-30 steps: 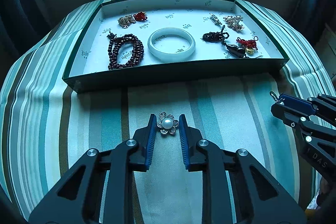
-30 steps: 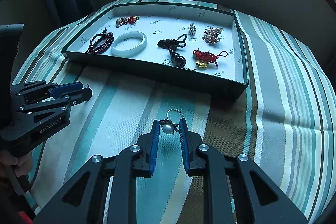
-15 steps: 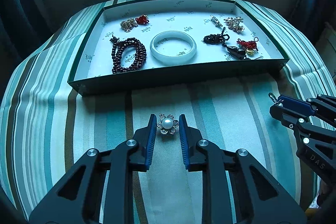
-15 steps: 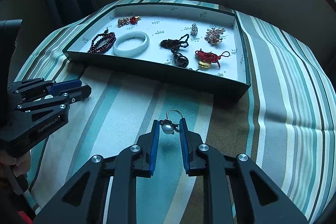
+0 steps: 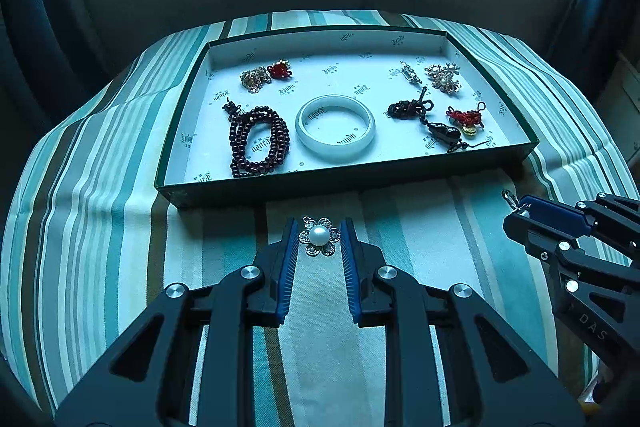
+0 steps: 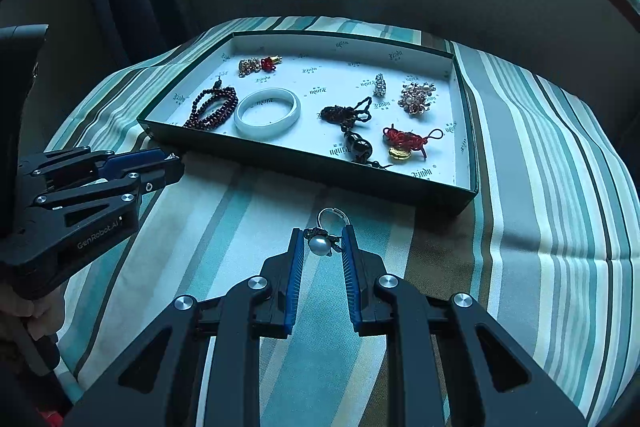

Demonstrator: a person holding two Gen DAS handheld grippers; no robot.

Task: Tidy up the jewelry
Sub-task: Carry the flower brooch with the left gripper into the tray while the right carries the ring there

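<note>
**Two pearl pieces held before the jewelry tray**

Above the striped cloth [image 5: 120,227] covering the worktop, a pearl flower brooch [image 5: 319,236] is gripped between the blue pads of the left gripper [image 5: 319,239], the jaws narrowed onto its metal petals. In the right wrist view, a pearl ring [image 6: 325,234] is clamped in the same way by the right gripper [image 6: 322,245], with its silver band standing up toward 12 o'clock past the fingertips. Both pieces are held just short of the near wall of the green tray [image 5: 340,181], outside it.

Inside the tray, on white printed paper, a white jade bangle [image 5: 335,127] is laid near the centre. At its 9 o'clock a coiled strand of dark red beads [image 5: 258,142] is seen, close beside it but not touching. Toward 11 o'clock a gold filigree piece [image 5: 254,79] lies touching a small red knot [image 5: 279,70]. At the bangle's 3 o'clock a dark braided cord with a black gourd pendant [image 5: 434,125] is placed, and just beyond it a red knotted cord with a gold charm [image 5: 466,121]. Toward 1 o'clock a small silver clasp [image 5: 411,74] and a pearl cluster brooch [image 5: 443,78] are set near the far wall.

In the left wrist view the right gripper [image 5: 520,211] appears at 3 o'clock; in the right wrist view the left gripper [image 6: 170,163] appears at 9 o'clock.
</note>
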